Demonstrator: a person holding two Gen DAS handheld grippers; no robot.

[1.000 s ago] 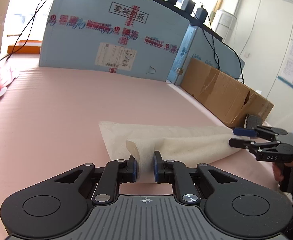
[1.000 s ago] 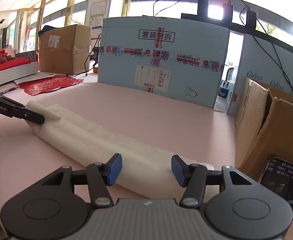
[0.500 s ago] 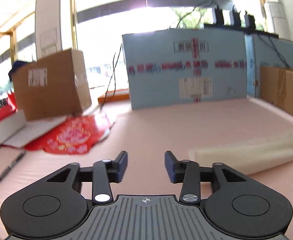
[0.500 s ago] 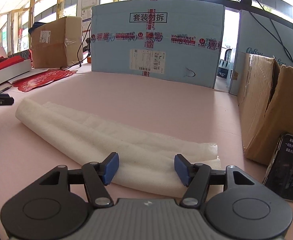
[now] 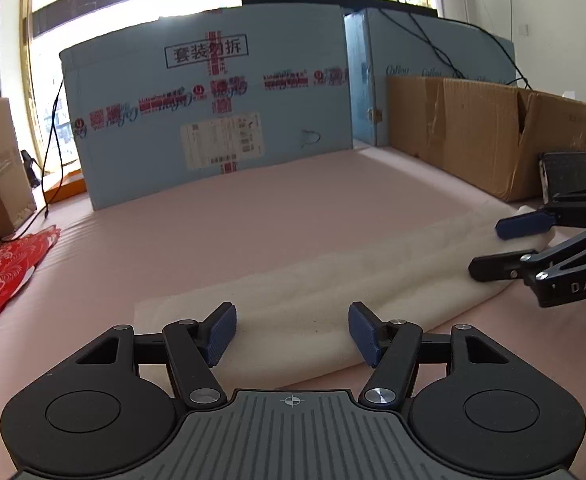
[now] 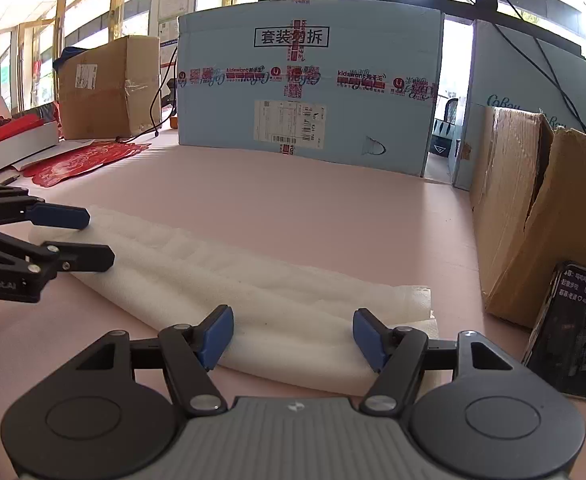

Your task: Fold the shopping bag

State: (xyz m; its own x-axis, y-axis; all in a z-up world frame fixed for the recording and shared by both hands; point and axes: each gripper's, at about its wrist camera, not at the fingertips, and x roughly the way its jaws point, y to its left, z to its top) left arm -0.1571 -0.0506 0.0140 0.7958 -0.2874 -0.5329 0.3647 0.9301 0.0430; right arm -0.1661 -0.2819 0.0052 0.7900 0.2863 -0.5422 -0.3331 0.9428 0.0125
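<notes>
The white shopping bag (image 5: 333,280) lies folded into a long narrow strip on the pink table (image 5: 253,208). My left gripper (image 5: 293,330) hovers over the strip's left end with its jaws opening; the cloth lies under and between the blue pads (image 5: 221,328), which do not press on it. My right gripper (image 6: 293,334) straddles the strip's right end (image 6: 393,304), its jaws also opening and not pinching the cloth. Each gripper shows in the other's view: the right gripper (image 5: 493,248) over the far end, and the left gripper (image 6: 93,238) at the bag (image 6: 253,280).
A tall blue carton (image 5: 213,120) walls off the back of the table. A brown cardboard box (image 6: 533,208) stands along the right side, with a lit phone (image 6: 573,328) leaning against it. Red paper (image 5: 1,276) and another brown box (image 6: 109,88) sit at the left.
My left gripper let go of the pinched bag end, swung away to the left, then came back over the strip with its jaws apart. The right gripper's jaws spread wider.
</notes>
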